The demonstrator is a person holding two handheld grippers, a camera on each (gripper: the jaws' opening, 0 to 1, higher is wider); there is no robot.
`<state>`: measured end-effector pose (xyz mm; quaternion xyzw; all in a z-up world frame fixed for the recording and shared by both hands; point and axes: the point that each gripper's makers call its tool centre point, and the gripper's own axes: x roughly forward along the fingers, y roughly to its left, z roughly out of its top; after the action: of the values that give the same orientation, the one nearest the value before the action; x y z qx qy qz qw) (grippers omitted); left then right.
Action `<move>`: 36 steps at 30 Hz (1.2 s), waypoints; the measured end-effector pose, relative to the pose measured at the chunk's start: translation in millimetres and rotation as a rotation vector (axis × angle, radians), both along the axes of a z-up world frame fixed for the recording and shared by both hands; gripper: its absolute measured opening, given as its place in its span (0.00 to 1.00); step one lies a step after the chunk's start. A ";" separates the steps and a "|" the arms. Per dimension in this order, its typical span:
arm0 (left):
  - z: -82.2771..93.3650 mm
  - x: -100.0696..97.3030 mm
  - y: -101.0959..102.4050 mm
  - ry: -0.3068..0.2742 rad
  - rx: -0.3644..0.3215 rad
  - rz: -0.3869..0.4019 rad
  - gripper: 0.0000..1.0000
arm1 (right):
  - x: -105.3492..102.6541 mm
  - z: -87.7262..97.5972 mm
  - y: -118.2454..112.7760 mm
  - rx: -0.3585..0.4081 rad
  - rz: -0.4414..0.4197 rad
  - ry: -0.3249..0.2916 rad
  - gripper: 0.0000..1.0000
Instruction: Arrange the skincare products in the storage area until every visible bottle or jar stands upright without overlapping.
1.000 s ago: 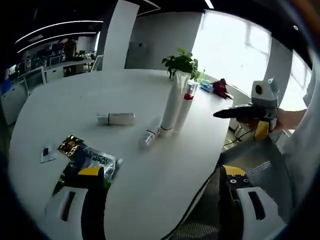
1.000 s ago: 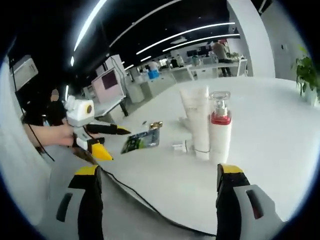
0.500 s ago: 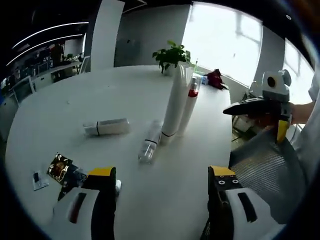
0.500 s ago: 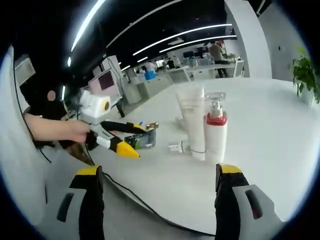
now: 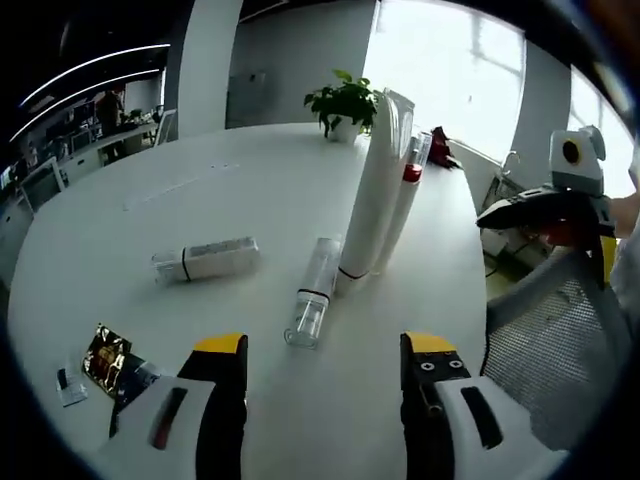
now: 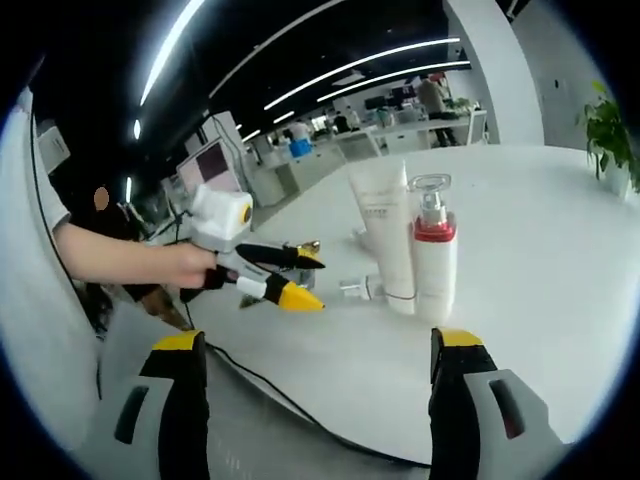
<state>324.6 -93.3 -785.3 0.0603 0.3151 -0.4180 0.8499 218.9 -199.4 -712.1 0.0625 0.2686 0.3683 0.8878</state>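
On the round white table a tall white tube stands upright, with a red-collared pump bottle close behind it. A clear bottle lies on its side at the tube's foot. A white bottle lies flat further left. My left gripper is open, just short of the clear bottle, with nothing between its jaws. My right gripper is open off the table edge, facing the tube, the pump bottle and the lying clear bottle. The left gripper reaches in over the table.
Foil sachets lie near the table's front left edge. A potted plant and a red object sit at the far side. A mesh chair stands on the right, under the right gripper. A cable runs along the edge.
My left gripper has moved forward over the table toward the lying clear bottle, leaving the sachets to its left. The right gripper has stayed about where it was. The products have not moved.
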 end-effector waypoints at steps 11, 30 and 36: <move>-10.4 13.5 -14.2 -0.030 0.044 -0.025 0.43 | -2.3 0.8 2.4 -0.001 -0.004 0.022 0.92; -31.7 31.3 -19.1 -0.099 0.151 -0.068 0.25 | -1.9 -0.2 -0.4 0.009 -0.021 0.043 0.91; -33.0 32.9 -23.1 -0.133 0.174 -0.099 0.23 | -1.3 -0.3 -1.8 0.005 -0.030 0.041 0.91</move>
<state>357.5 -116.3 -818.3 0.1770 0.2898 -0.4257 0.8387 217.6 -201.2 -712.4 0.0762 0.2852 0.3542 0.8874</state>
